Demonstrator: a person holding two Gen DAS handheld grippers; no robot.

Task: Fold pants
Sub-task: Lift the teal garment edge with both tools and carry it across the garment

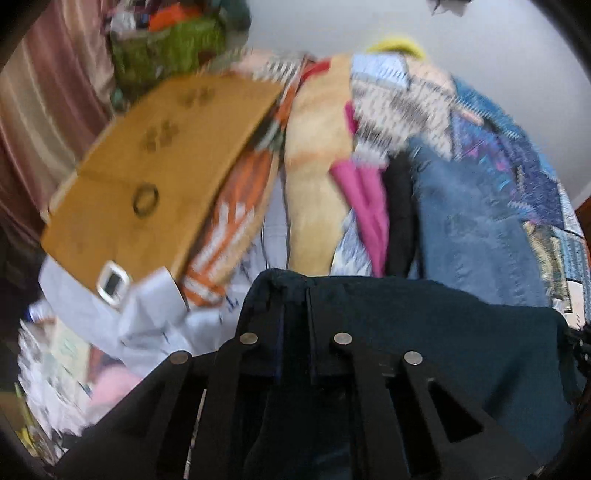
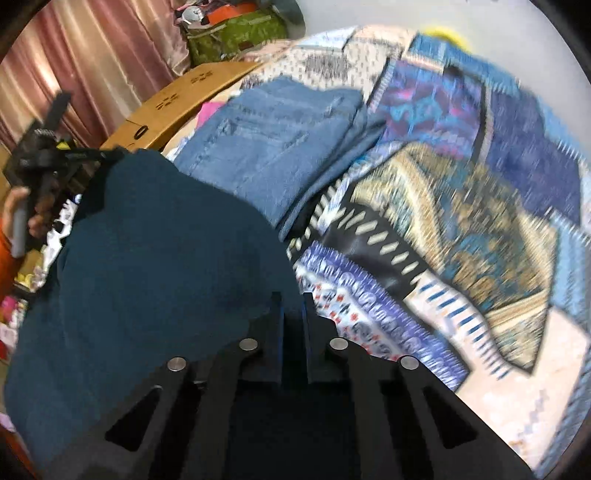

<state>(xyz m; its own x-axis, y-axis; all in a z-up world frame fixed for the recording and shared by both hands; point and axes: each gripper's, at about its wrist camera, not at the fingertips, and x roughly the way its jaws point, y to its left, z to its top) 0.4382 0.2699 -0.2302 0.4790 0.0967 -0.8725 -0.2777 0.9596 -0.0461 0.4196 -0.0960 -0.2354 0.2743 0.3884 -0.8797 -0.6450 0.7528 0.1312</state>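
Dark teal pants [image 2: 147,266] hang stretched between my two grippers above a patterned bedspread [image 2: 461,229]. My right gripper [image 2: 291,306] is shut on one edge of the pants, with cloth pinched between its black fingers. My left gripper [image 1: 295,295] is shut on the other edge of the same pants [image 1: 424,332]. The left gripper also shows in the right wrist view [image 2: 107,157], held by a hand at the far left. Both views are blurred by motion.
Folded blue jeans [image 2: 280,147] lie on the bedspread beyond the pants. A cardboard box [image 1: 147,173] stands beside the bed on the left. A pile of clothes [image 1: 362,192] lies next to the jeans [image 1: 472,229]. Pink curtains [image 2: 92,66] and a green bag [image 2: 236,33] are behind.
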